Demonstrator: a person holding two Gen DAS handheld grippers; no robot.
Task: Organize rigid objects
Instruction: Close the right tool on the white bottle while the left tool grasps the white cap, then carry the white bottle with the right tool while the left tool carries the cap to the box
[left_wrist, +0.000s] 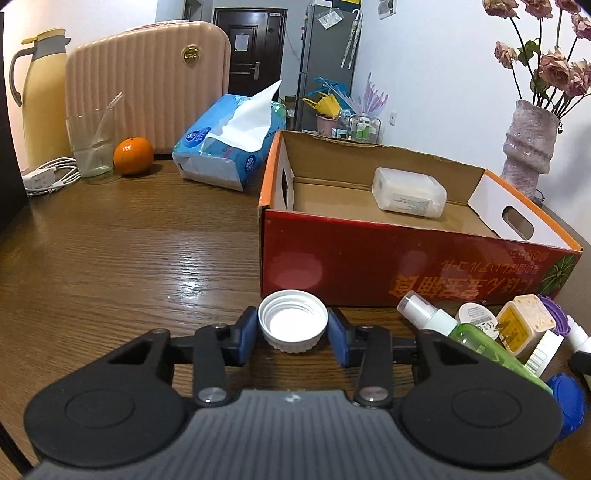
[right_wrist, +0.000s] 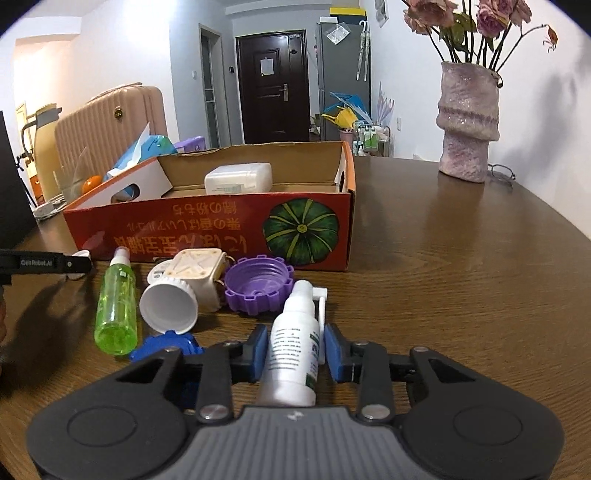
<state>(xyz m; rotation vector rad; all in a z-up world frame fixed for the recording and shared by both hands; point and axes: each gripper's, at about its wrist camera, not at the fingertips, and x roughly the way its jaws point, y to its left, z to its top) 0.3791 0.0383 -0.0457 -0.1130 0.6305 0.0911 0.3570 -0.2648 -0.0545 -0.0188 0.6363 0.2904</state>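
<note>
A white screw cap (left_wrist: 291, 325) lies mouth up on the wooden table, just in front of the red cardboard box (left_wrist: 332, 266). My left gripper (left_wrist: 292, 330) is shut on it, a blue pad against each side. My right gripper (right_wrist: 295, 347) is shut on a white spray bottle (right_wrist: 295, 332) that lies nozzle-forward on the table. Left of it lie a green spray bottle (right_wrist: 115, 302), a white cap on its side (right_wrist: 168, 308), a beige square container (right_wrist: 197, 271), a purple cap (right_wrist: 258, 286) and a blue lid (right_wrist: 166, 345). A white plastic container (right_wrist: 238, 179) lies inside the box (right_wrist: 207, 236).
Behind the box on the left are a tissue pack (left_wrist: 229, 147), an orange (left_wrist: 133, 156), a glass (left_wrist: 90, 147), a yellow jug (left_wrist: 40, 96), a white cable (left_wrist: 48, 177) and a pink suitcase (left_wrist: 147, 85). A vase of flowers (right_wrist: 467, 122) and spectacles (right_wrist: 500, 173) stand at the far right.
</note>
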